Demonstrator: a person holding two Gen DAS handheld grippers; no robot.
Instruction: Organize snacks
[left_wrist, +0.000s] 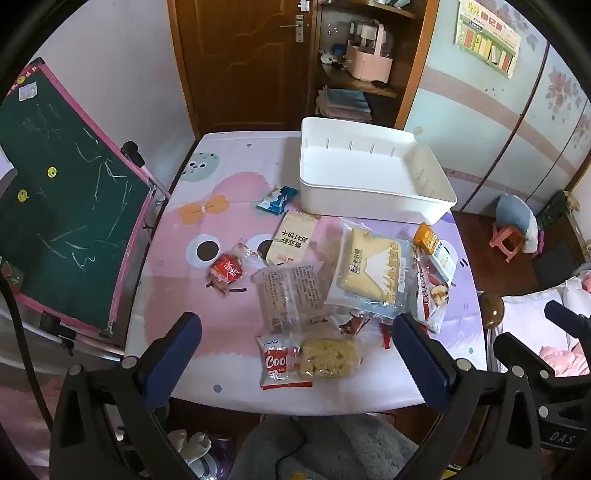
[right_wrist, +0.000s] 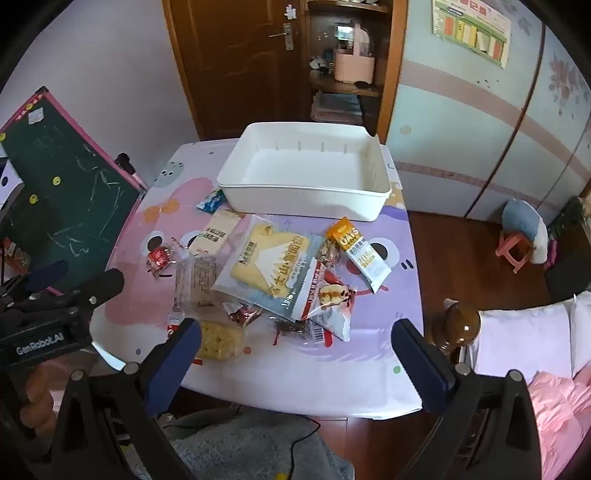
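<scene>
Two hand-held grippers hover over a table of loose snack packets, nothing picked up yet.

Both the left gripper (left_wrist: 297, 345) and right gripper (right_wrist: 295, 345) hang with fingers spread wide and empty. Just ahead of the left one lie a red-and-white cookie packet (left_wrist: 279, 363) and a yellow puffed snack (left_wrist: 328, 357); farther ahead sits the big bread bag (left_wrist: 371, 267), and beyond the pile the white bin (left_wrist: 369, 201), with nothing in it. Sorting seems only at its start: the likely next move is lowering onto a near packet, pinching it, and carrying it forward to the bin.
</scene>
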